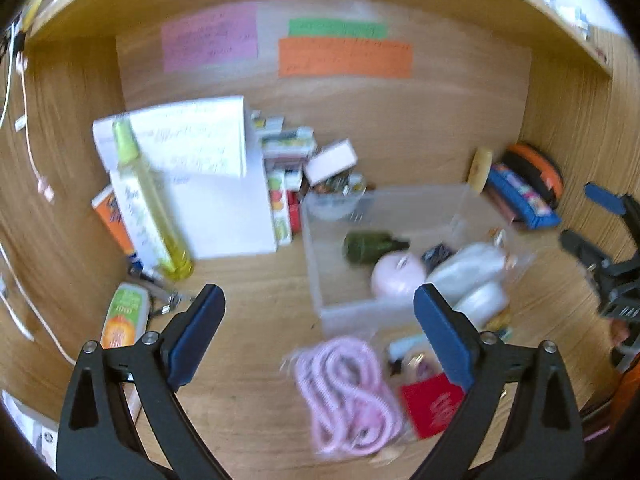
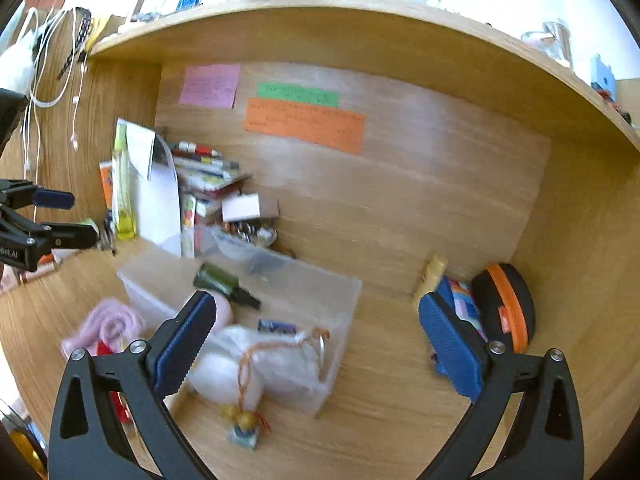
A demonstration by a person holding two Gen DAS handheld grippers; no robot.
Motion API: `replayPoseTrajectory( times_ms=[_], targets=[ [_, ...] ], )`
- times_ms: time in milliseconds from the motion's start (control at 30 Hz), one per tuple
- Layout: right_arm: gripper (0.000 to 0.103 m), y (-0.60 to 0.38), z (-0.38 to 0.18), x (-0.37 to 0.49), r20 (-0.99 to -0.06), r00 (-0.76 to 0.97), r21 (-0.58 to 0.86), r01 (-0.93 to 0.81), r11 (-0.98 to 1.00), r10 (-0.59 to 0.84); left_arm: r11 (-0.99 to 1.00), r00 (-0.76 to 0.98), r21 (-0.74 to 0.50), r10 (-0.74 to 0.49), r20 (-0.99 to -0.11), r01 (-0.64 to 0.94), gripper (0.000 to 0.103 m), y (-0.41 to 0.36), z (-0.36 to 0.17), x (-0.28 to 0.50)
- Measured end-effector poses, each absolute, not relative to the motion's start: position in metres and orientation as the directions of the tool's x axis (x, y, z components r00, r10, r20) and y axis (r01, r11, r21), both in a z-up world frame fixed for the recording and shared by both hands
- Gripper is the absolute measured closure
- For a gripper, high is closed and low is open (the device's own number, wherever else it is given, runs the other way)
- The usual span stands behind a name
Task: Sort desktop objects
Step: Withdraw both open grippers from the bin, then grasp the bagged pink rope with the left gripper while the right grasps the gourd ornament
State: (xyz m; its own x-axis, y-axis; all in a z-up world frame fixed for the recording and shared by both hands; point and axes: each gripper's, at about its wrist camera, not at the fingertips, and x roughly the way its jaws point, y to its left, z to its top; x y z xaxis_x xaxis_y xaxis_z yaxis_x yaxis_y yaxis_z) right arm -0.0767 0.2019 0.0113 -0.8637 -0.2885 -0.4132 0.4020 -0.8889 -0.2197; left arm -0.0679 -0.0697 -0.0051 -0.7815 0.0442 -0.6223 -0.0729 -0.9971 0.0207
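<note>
- Both tongs stand wide apart, empty: left gripper (image 1: 320, 320), right gripper (image 2: 316, 332).
- Clear plastic bin (image 1: 340, 312) on the wooden desk (image 1: 248, 360) holds a dark green bottle (image 1: 368, 246), a pink round object (image 1: 396, 276) and a white bag (image 1: 472, 276).
- Coiled pink cord (image 1: 348, 392) lies just outside the bin's near wall.

- The tabletop (image 2: 400, 420) is bare by its front edge and right of the clear box (image 2: 340, 320).
- Boxes (image 1: 280, 184) and bottles (image 1: 148, 200) fill the back left corner.
- A pink cord (image 1: 344, 392) lies in front.

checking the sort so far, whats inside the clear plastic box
Inside the clear box: a dark green bottle, a pink round thing, a white pouch. Whatever lies beneath them is hidden.
</note>
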Motion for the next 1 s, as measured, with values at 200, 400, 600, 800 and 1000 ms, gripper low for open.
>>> replayPoseTrajectory(
  times_ms=[200, 400, 600, 800, 1000],
  targets=[
    [0.002, 0.216, -0.017, -0.076, -0.503, -0.827, -0.192, 0.389, -0.901, -0.25, -0.998, -0.718, 0.005, 0.045, -0.695, -0.068, 0.007, -0.075, -0.044, -0.065],
    [0.002, 0.218, -0.045, -0.079, -0.595, -0.758, -0.133, 0.419, -0.898, -0.266, -0.999, -0.653, -0.004, 0.036, -0.757, -0.051, 0.007, -0.073, -0.074, -0.074],
    [0.002, 0.21, -0.064, -0.076, -0.635, -0.714, -0.102, 0.455, -0.884, -0.294, -0.998, -0.611, -0.034, 0.058, -0.789, -0.052, 0.007, -0.07, -0.09, -0.086],
    [0.003, 0.203, -0.075, -0.081, -0.673, -0.677, -0.115, 0.492, -0.863, -0.296, -0.995, -0.569, -0.046, 0.09, -0.817, -0.091, 0.007, -0.053, -0.102, -0.101],
    [0.004, 0.202, -0.08, -0.085, -0.689, -0.657, -0.103, 0.507, -0.856, -0.306, -0.993, -0.566, -0.021, 0.081, -0.821, -0.112, 0.006, -0.053, -0.106, -0.098]
  ],
)
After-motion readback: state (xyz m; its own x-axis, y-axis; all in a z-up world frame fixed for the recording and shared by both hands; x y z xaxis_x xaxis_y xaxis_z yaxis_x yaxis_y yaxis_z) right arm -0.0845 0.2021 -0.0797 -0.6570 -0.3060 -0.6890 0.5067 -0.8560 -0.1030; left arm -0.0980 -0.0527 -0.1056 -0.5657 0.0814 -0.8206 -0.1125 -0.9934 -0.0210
